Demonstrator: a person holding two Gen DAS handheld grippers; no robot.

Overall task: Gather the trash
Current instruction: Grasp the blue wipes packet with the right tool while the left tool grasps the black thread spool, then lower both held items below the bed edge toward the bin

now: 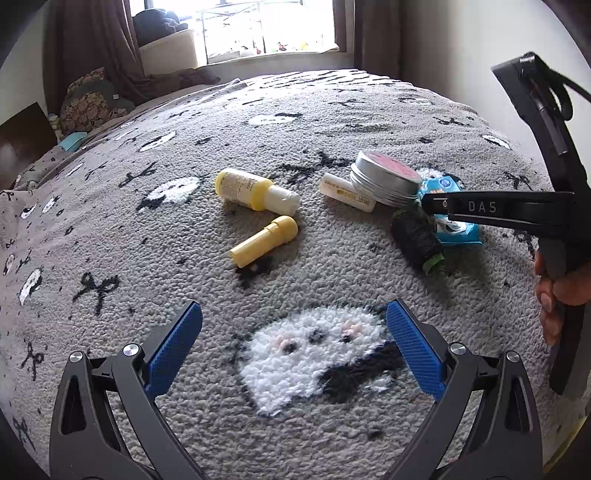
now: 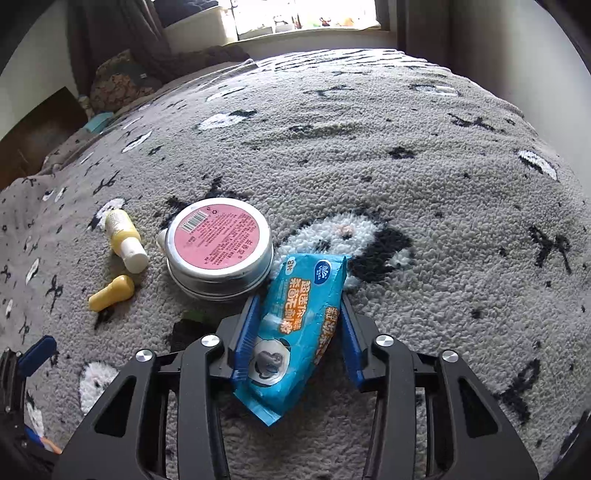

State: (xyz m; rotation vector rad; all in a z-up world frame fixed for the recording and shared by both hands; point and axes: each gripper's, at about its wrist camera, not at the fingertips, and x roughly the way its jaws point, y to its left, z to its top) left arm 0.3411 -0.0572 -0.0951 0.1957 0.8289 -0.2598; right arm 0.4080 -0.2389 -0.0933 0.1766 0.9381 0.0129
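Observation:
A blue wipes packet [image 2: 295, 325] lies on the grey patterned blanket [image 2: 406, 166], and my right gripper [image 2: 300, 301] is shut on it, a blue pad pressing each long side. In the left wrist view that gripper [image 1: 430, 206] comes in from the right over the packet [image 1: 458, 234], held by a person's hand [image 1: 557, 295]. My left gripper [image 1: 293, 308] stands open above a white ghost figure on the blanket, nothing between its fingers. Beyond it lie a yellow bottle with a white cap [image 1: 255, 192], a small yellow tube [image 1: 264, 240], a white tube [image 1: 347, 192], a round tin with a pink label [image 1: 384, 177] and a black roll [image 1: 415, 236].
The tin [image 2: 218, 240] touches the packet's far left corner. The blanket [image 1: 332, 110] covers a bed that runs back to a bright window [image 1: 258, 26] with brown curtains [image 1: 92, 40]. A patterned cushion [image 1: 88, 99] lies at the far left.

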